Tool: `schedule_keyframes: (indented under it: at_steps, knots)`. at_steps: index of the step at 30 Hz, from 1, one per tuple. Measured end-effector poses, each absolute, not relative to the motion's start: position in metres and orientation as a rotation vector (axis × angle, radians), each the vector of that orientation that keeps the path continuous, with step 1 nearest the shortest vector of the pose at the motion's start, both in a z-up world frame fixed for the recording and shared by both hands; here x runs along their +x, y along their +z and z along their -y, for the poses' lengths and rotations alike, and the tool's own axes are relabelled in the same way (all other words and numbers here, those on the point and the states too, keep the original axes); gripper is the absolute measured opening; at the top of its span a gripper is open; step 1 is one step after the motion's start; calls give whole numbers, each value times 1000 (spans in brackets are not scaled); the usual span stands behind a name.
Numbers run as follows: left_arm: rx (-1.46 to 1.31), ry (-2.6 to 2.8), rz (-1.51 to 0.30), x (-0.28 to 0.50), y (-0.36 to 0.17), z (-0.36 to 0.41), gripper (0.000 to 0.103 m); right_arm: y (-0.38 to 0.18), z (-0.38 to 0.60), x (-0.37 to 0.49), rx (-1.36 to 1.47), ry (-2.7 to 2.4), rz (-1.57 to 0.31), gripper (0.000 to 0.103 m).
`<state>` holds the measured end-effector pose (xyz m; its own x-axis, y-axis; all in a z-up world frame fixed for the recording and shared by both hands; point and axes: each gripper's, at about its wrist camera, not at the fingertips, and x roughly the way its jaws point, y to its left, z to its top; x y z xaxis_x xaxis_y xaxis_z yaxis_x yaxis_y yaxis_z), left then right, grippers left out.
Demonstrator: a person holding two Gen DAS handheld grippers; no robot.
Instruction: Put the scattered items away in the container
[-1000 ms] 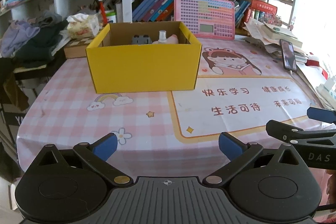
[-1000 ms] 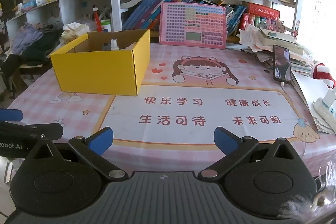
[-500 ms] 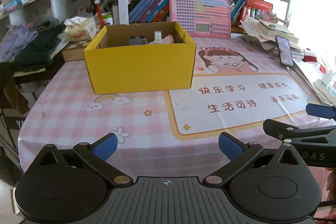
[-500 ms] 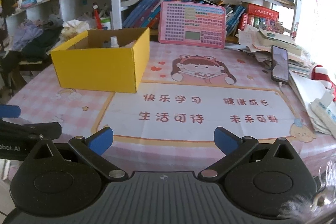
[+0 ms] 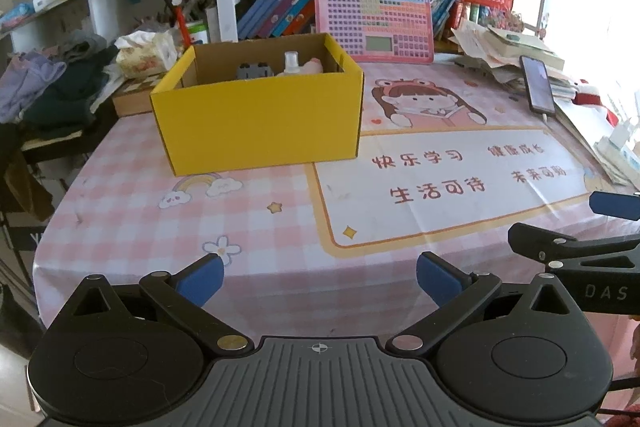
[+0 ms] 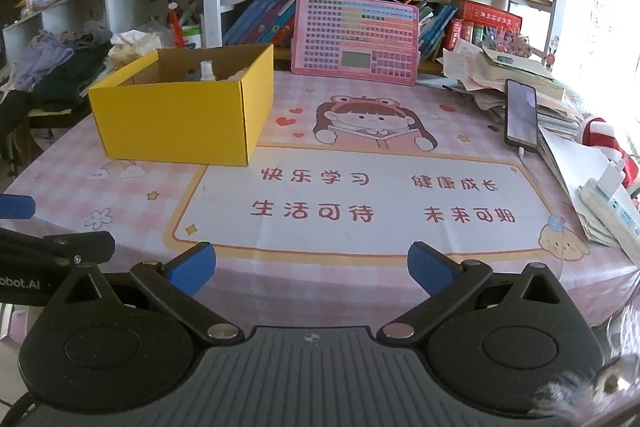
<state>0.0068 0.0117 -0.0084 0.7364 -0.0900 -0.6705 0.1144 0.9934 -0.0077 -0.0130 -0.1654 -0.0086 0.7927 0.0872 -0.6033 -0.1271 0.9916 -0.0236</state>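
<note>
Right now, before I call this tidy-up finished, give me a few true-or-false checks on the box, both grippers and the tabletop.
1. The yellow box stands open with a clear bottle upright inside. True.
2. The left gripper is clamped on an item. False: its jaws are spread with nothing between them.
3. The right gripper is open and holds nothing. True.
4. The phone lies inside the box. False: it rests on the paper pile at the table's right edge.
5. The pink keyboard toy lies flat on the mat. False: it stands propped against the books behind the table.

Both wrist views face yellow box (image 5: 260,115), seemingly near-parallel.
</note>
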Motion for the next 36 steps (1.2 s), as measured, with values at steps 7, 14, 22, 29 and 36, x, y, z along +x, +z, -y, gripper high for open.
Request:
schedule_keyframes:
  at_steps: [7,14,22,29,36]
  knots:
    - [37,-127,-742,6,-9,-11,103,-9,167,-15,-61,109,-647,103]
    - [32,-128,-745,5,-9,-11,103,-9,167,-16,-61,114,-647,103]
    - [19,-127,-771,5,-13,-11,103,-10,167,-17,-62,119,-654,103]
    - [-4,-139,-770,6,-13,-13,103,-10,167,-15,-63,123,-656,103]
    - [-11,-139,-768,9,-12,-16,103,-12,164,-9,-72,131,-664,103]
